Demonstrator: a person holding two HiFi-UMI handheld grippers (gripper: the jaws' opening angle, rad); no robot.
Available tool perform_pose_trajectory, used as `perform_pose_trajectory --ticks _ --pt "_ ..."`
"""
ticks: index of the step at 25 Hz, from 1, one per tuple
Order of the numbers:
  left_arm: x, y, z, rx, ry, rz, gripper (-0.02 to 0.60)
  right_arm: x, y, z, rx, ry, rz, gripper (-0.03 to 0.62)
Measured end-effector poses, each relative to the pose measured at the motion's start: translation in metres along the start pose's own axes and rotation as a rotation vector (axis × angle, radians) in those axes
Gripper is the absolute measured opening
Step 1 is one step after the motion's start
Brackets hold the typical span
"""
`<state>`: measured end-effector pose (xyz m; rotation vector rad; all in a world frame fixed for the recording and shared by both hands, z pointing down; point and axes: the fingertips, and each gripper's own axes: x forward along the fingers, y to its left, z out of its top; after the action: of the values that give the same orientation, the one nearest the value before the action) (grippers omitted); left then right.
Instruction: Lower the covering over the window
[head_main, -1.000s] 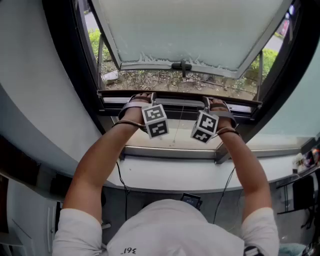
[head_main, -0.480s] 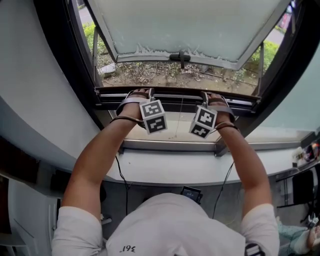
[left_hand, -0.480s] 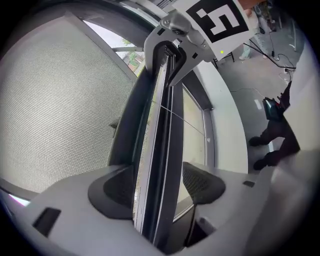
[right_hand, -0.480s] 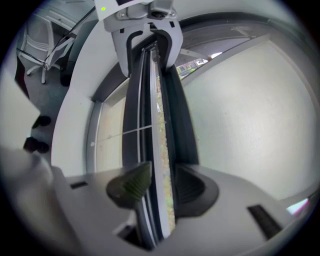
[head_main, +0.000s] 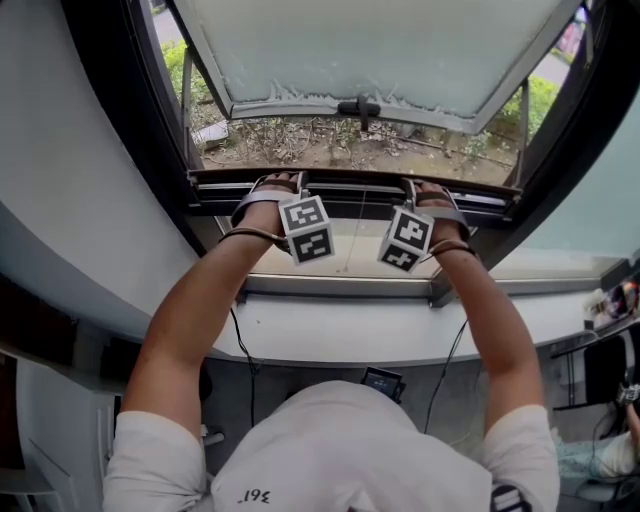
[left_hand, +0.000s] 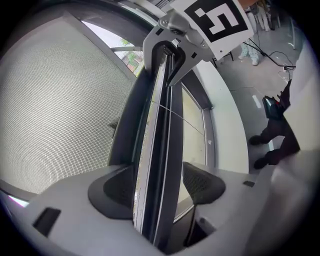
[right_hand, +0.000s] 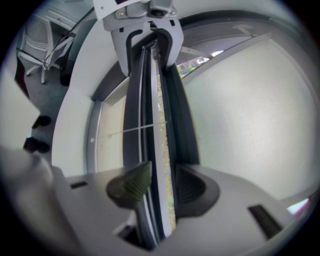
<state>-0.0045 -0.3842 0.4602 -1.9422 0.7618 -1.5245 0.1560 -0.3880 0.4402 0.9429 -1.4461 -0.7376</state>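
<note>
A dark bottom rail (head_main: 350, 188) of the window covering runs across the window opening, a little above the sill. My left gripper (head_main: 275, 184) is shut on the rail's left part and my right gripper (head_main: 428, 188) on its right part. In the left gripper view the rail (left_hand: 162, 115) passes between the two pads, which press on its sides, and a grey mesh surface (left_hand: 55, 105) lies beside it. The right gripper view shows the same rail (right_hand: 150, 100) clamped between its pads. Each gripper view shows the other gripper gripping the far end.
The frosted window pane (head_main: 380, 50) is swung outward, its handle (head_main: 358, 106) at the lower edge, with ground and plants below. A white sill (head_main: 350, 335) lies under the rail. Dark frame posts (head_main: 150, 110) stand at both sides. A thin cord (head_main: 352, 235) hangs mid-rail.
Both grippers keep their hold on the rail in about the same place. Only the head view has shifted slightly.
</note>
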Motion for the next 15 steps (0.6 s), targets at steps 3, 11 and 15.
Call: perform_pose_trajectory --ticks 3,11,15 --pt "0.0023 -0.0022 -0.0004 0.000 0.001 -0.004 0.299 0.0020 0.0027 -0.0008 -0.004 0.005 0.005 0.156" --pt "0.0064 -0.0032 -0.0012 0.003 -0.003 -0.004 0.299 0.0060 0.0056 -0.0013 -0.003 0.017 0.010 0.156" --pt "0.0076 -0.0050 -0.0004 0.000 -0.007 -0.009 0.299 0.0062 0.0073 -0.0025 -0.013 0.027 0.018 0.156"
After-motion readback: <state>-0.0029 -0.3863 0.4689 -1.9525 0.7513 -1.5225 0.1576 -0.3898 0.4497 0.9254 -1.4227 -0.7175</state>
